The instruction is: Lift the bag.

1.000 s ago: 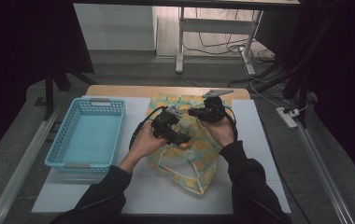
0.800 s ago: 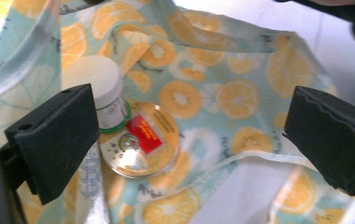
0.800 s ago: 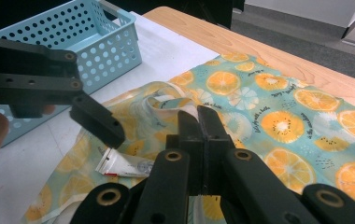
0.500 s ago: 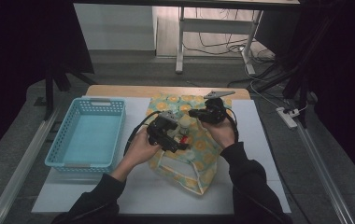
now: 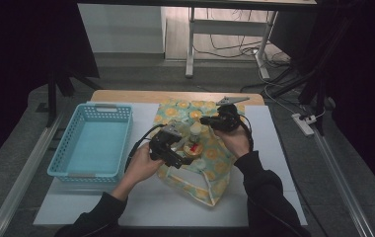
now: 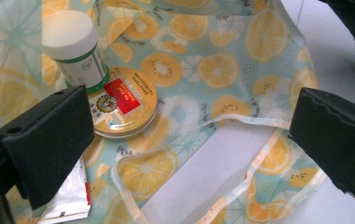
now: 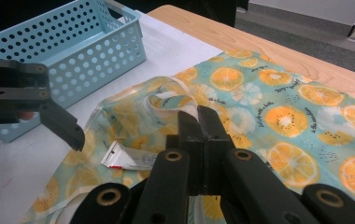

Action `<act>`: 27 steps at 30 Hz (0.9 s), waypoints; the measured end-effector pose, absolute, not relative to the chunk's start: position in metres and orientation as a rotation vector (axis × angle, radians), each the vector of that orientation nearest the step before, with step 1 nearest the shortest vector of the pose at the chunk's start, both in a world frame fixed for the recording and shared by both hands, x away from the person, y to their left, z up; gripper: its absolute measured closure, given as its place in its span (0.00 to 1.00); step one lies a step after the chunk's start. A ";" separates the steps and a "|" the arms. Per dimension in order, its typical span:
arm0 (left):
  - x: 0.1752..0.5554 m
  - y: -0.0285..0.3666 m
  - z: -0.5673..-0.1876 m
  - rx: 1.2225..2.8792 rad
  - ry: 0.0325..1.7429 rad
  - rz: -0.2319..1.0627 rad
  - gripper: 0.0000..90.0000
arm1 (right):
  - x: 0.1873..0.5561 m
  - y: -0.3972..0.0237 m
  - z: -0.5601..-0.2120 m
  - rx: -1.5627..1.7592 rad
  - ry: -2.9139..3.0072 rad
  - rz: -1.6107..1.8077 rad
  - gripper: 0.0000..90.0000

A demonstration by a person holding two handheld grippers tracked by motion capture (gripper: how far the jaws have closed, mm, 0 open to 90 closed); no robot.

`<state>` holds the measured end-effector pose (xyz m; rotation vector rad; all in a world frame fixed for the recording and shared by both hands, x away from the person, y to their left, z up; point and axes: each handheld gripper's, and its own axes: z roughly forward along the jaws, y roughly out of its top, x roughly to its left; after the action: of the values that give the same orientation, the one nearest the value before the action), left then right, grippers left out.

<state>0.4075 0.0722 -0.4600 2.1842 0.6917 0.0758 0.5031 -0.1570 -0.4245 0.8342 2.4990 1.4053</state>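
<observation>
A citrus-print bag (image 5: 210, 163) lies on the white mat. At its mouth are a white bottle with a green band (image 6: 73, 46), a round yellow tin with a red label (image 6: 124, 105) and a silvery sachet (image 6: 70, 196). My left gripper (image 6: 189, 140) hovers just above them with its jaws wide apart and nothing between them; the bag's pale strap (image 6: 241, 123) runs below. In the high view the left gripper (image 5: 168, 145) is at the bag's left side. My right gripper (image 7: 199, 116) is shut on the bag's upper edge, which it holds raised; it sits at the bag's far side (image 5: 220, 121).
A light blue perforated basket (image 5: 96, 107) stands to the left of the bag, its wall (image 7: 73, 46) close behind the left gripper. The wooden table edge (image 5: 175, 96) runs along the far side. Bare white mat (image 5: 151, 207) lies near the person.
The left hand has drawn its gripper slightly toward the near left and down, uncovering the bottle and tin. The right gripper has stayed put.
</observation>
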 end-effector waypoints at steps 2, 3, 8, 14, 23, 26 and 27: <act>0.408 0.073 -0.464 2.185 0.713 0.051 0.00 | 0.503 -0.157 -0.424 0.829 2.499 1.402 1.00; 0.408 0.073 -0.466 2.189 0.720 0.042 0.01 | 0.503 -0.157 -0.424 0.830 2.498 1.403 1.00; 0.407 0.070 -0.475 2.220 0.720 0.051 0.01 | 0.502 -0.158 -0.423 0.828 2.497 1.405 1.00; 0.409 0.063 -0.491 2.268 0.713 0.060 0.01 | 0.501 -0.156 -0.423 0.822 2.500 1.408 1.00; 0.419 0.064 -0.512 2.282 0.720 0.045 0.03 | 0.501 -0.155 -0.424 0.808 2.501 1.410 1.00; 0.422 0.064 -0.519 2.295 0.718 0.042 0.03 | 0.501 -0.154 -0.425 0.812 2.504 1.409 1.00; 0.423 0.064 -0.521 2.303 0.714 0.046 0.04 | 0.501 -0.154 -0.425 0.812 2.505 1.409 1.00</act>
<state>0.4232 0.0640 -0.5212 2.3031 0.7145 0.0457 0.5008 -0.1539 -0.4250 0.8116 2.5048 1.4085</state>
